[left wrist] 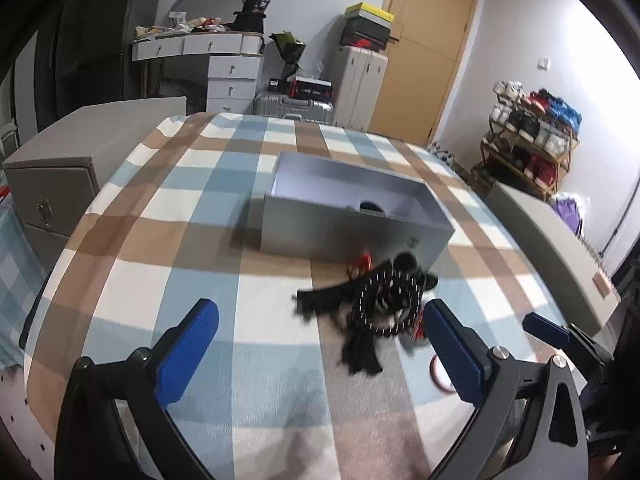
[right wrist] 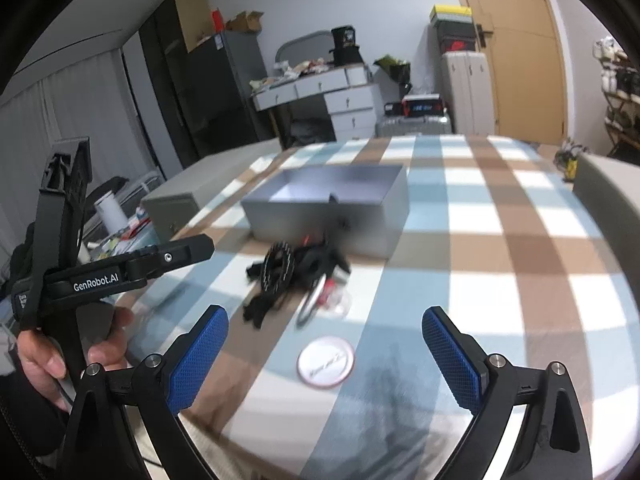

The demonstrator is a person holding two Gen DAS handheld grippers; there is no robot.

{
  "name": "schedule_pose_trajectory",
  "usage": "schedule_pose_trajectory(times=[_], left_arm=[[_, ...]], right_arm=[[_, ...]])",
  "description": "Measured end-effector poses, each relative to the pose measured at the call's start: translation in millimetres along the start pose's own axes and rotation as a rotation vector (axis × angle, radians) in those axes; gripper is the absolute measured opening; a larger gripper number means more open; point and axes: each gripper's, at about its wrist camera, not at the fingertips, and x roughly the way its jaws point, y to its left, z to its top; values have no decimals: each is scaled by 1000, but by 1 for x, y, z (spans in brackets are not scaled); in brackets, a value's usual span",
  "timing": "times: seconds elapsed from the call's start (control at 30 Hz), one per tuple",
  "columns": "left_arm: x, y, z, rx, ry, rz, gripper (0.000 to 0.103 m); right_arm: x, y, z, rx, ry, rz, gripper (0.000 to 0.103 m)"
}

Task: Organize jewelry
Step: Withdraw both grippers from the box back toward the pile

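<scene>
So both grippers were just hanging over the bed (left wrist: 200,184), the one with the blue, tan and white checked cover, and neither had anything in it. The left gripper (left wrist: 320,344) had its blue pads spread wide apart, and the right gripper (right wrist: 325,350) was spread just as wide and empty too. The jewelry pile (left wrist: 380,300) was a blurry tangle of black cords and a black-and-white dotted beaded strand, with some red bits poking out, sitting near the middle of the bed right up against the near side of the gray box (left wrist: 352,216). Couldn't tell if it was actually touching the box wall, too much motion blur. The box was open on top and looked bare inside from what I could see. Closer to the near edge of the bed there was a round white disc with a red rim (right wrist: 325,362), apart from the pile, lying flat between the right gripper's fingers in that view. In the right wrist view you could also see the person's left hand (right wrist: 60,354) wrapped around the handle of the left gripper off to the left side.
</scene>
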Motion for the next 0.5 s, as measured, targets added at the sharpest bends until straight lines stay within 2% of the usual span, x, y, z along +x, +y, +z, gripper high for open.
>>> schedule_pose_trajectory(times=[0.1,0.23,0.3,0.5], left_arm=[[-2,-2,-7,22,14,5,101],[-5,5,-12,-5,20,8,101],[-5,9,-12,-22,26,5,101],[-2,16,-13,-54,52,10,101]], right_arm=[[9,-2,-9,12,35,2,94],[19,-2,-14,20,68,8,86],[22,0,-16,11,77,25,78],[31,12,-20,-48,99,-11,77]])
